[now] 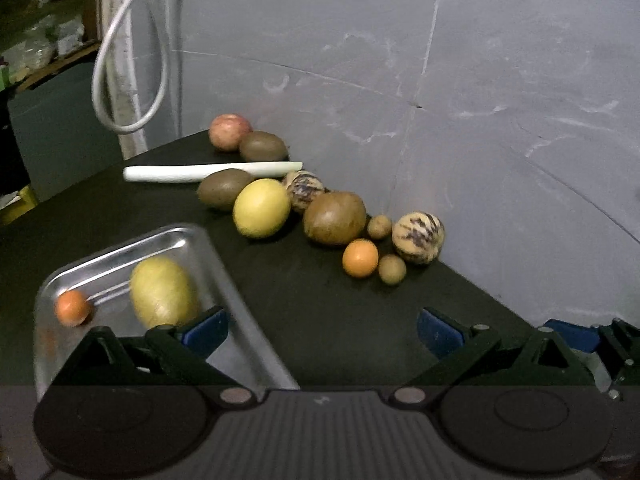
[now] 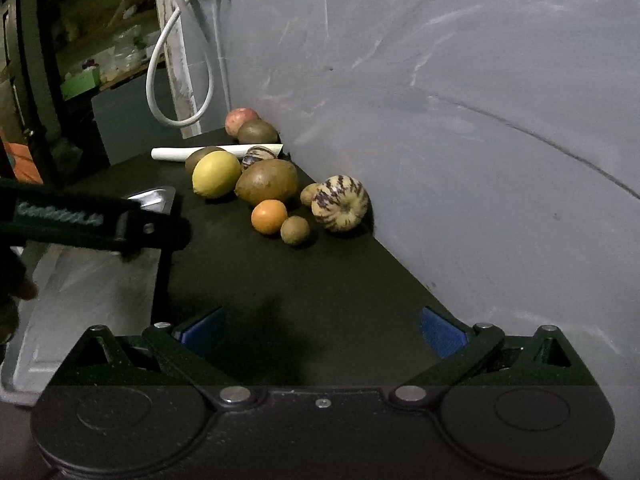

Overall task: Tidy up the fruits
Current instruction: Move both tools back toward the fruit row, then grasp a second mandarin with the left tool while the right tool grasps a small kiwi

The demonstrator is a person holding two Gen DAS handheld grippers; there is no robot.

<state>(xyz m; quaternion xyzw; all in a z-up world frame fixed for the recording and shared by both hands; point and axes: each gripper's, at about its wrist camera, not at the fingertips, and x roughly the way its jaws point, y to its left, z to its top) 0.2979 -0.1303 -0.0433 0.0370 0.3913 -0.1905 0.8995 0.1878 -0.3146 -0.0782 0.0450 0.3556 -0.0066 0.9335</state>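
Showing tray [image 1: 224, 264] contents only at left wrist | both hand-held grippers [image 1: 322, 330] [image 2: 322, 330] released, empty

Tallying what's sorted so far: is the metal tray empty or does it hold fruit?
Not empty: the metal tray holds a small orange fruit and a yellow-green fruit.

Metal tray [image 1: 120, 248] blurred, its near end hidden behind the left gripper [image 1: 322, 330], in the right wrist view mostly covered at 9 o'clock, leek [image 2: 168, 154] partly behind fruit.
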